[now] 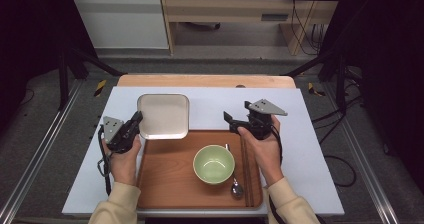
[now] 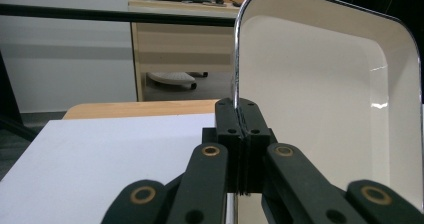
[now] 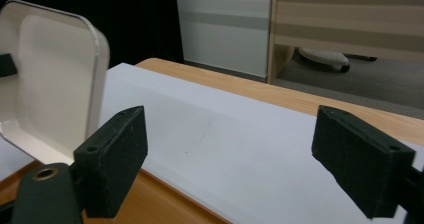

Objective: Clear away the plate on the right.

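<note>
Here, left of centre in the high view, the left gripper (image 1: pixel 136 118) pinches the square plate's (image 1: pixel 163 115) rim, while the right gripper (image 1: pixel 238 118) gapes empty right of centre.

Even overhead light; dark side edges; near jaws soft-focus.

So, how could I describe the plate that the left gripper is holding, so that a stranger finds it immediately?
Start at the brown wooden tray on the white table sheet. At the tray's far left corner is the square cream plate with rounded corners, its edge pinched by the shut left gripper. Unlike the round green bowl inside the tray, it is square, pale and shallow.
</note>
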The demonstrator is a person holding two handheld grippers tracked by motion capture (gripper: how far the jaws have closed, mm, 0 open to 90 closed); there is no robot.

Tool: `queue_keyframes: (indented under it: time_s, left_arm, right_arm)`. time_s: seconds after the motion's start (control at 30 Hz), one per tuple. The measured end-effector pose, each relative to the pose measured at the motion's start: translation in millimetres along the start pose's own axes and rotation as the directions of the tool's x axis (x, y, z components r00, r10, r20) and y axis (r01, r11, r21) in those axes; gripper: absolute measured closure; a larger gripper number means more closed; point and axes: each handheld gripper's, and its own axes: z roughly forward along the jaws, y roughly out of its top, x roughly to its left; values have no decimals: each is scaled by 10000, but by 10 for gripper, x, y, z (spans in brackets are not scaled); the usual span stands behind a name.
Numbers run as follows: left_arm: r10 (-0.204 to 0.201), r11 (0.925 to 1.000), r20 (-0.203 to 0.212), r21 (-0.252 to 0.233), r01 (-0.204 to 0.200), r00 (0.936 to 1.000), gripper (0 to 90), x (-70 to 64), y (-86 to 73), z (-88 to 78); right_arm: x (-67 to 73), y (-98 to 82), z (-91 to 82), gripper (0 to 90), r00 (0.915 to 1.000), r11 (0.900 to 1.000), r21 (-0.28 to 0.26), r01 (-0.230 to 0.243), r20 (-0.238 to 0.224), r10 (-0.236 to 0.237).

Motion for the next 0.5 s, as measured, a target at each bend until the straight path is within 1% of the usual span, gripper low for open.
queue_keyframes:
  time_s: [0.07, 0.13, 0.27, 0.43, 0.5]
  left_arm:
    - [-17, 10000, 1, 27, 17, 10000, 893, 24, -10, -18]
    - [54, 10000, -2, 67, -54, 10000, 893, 39, -16, -34]
    - [35, 9999, 47, 117, -35, 10000, 893, 50, -28, -65]
    - [95, 9998, 126, 183, -97, 9999, 892, 51, -53, -100]
    - [53, 9998, 173, 210, -57, 9998, 893, 60, -63, -117]
  right_arm:
    - [-63, -1, -45, 124, 9999, 10000, -94, 19, 134, -18]
    - [-118, -2, -79, 116, 9997, 9998, -198, -27, 256, 32]
    - [-220, -24, -132, 102, 9983, 9998, -207, -7, 577, 19]
    - [-337, -56, -192, 106, 9956, 9997, -189, -137, 920, 154]
    - [-380, -75, -216, 110, 9942, 9996, -185, -220, 1046, 238]
